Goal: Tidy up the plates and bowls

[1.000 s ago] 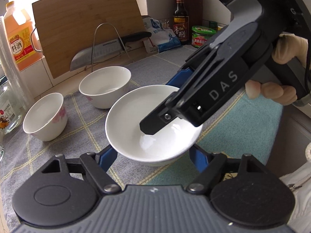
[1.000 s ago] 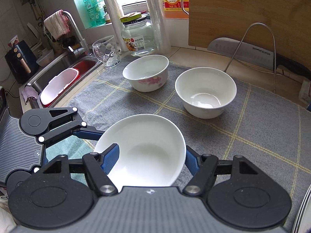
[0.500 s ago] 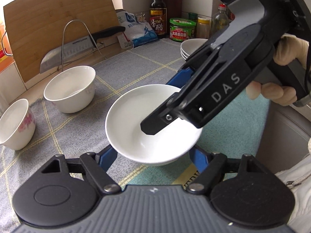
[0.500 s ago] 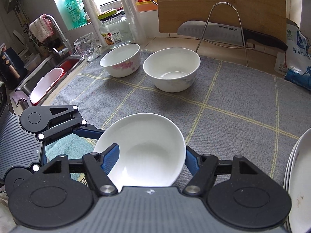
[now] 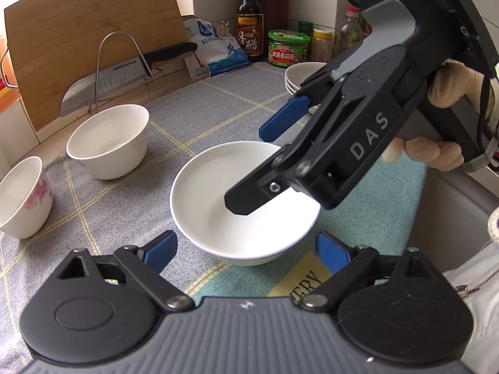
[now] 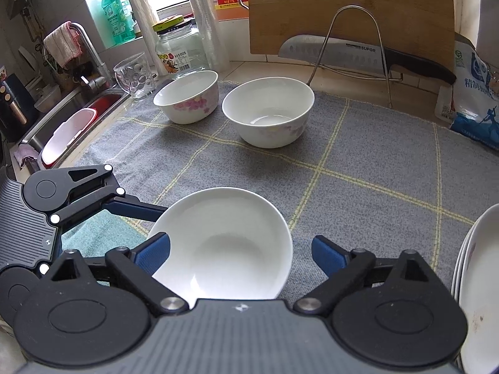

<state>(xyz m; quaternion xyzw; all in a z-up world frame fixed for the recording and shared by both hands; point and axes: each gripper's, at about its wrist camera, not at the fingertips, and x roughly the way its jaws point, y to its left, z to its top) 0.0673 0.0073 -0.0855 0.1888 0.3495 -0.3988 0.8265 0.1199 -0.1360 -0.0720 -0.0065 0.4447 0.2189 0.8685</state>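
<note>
Standing apart on both tools, the jaws have just been opening, and a shallow white dish [image 6: 223, 243] sits between them, released onto the grey checked cloth [image 6: 358, 155] that covers the worktop. The right gripper [image 6: 240, 251] brackets the dish's near rim, its blue pads clear of the porcelain. The left gripper [image 5: 246, 249] flanks the same dish from the other side, pads also off it, over a teal mat [image 5: 358, 218] at the cloth's edge.

Farther out, a plain white bowl [image 6: 268, 110] and a pink-flowered bowl [image 6: 185, 99] stand side by side near the back of the cloth. A stack of plates [image 6: 477, 280] waits at the right edge. A cleaver [image 6: 343, 54] rests on a wire stand against a wooden board [image 6: 349, 6].

The risk, as I judge it: a pad could catch the dish's rim on withdrawal and tip or drag it, since both tools crowd the dish and could knock each other.
</note>
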